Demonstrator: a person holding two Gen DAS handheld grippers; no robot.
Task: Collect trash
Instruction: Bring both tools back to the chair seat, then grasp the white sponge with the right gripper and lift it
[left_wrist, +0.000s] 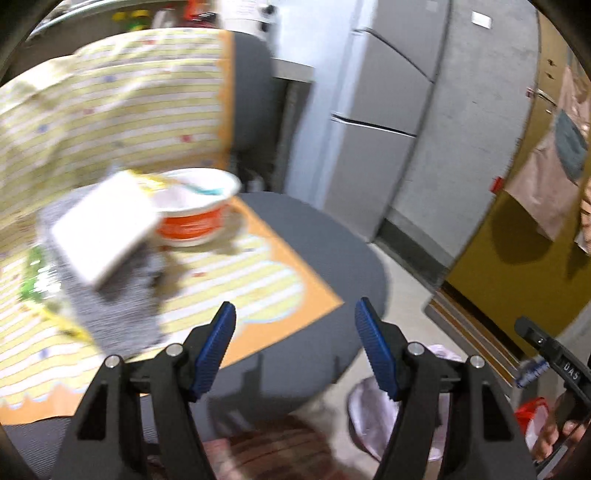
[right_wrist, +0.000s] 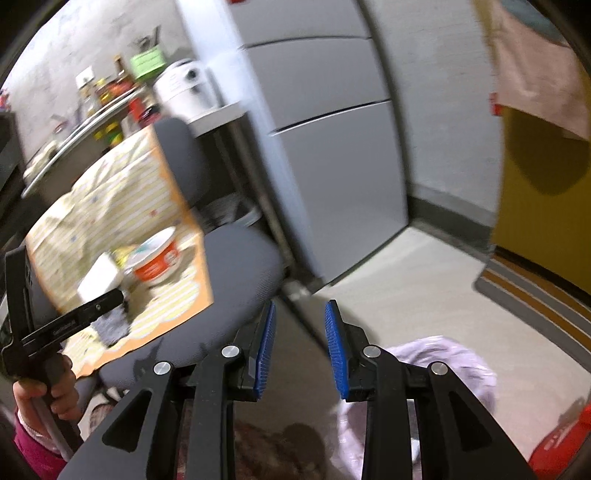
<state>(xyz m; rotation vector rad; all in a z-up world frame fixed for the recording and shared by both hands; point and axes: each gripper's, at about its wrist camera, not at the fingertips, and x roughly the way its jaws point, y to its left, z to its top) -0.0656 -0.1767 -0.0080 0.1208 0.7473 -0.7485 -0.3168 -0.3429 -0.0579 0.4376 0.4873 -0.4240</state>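
An orange and white noodle cup (left_wrist: 195, 210) sits on a striped yellow cloth (left_wrist: 110, 110) spread over a grey chair (left_wrist: 314, 258). A white box (left_wrist: 103, 232) and a grey patterned wrapper (left_wrist: 118, 302) lie beside the cup. My left gripper (left_wrist: 295, 332) is open and empty above the chair's front edge, right of the trash. My right gripper (right_wrist: 300, 332) is open with a narrow gap, empty, above the floor right of the chair (right_wrist: 236, 273). The cup (right_wrist: 157, 258) and box (right_wrist: 99, 280) also show in the right wrist view. A bin lined with a pale pink bag (right_wrist: 443, 369) stands on the floor below.
A grey fridge (left_wrist: 388, 110) stands behind the chair. A yellow door (left_wrist: 517, 240) with a striped mat (right_wrist: 535, 295) is to the right. A shelf with bottles (right_wrist: 110, 92) is at the back left. A red bag (left_wrist: 532, 417) lies by the bin (left_wrist: 373, 413).
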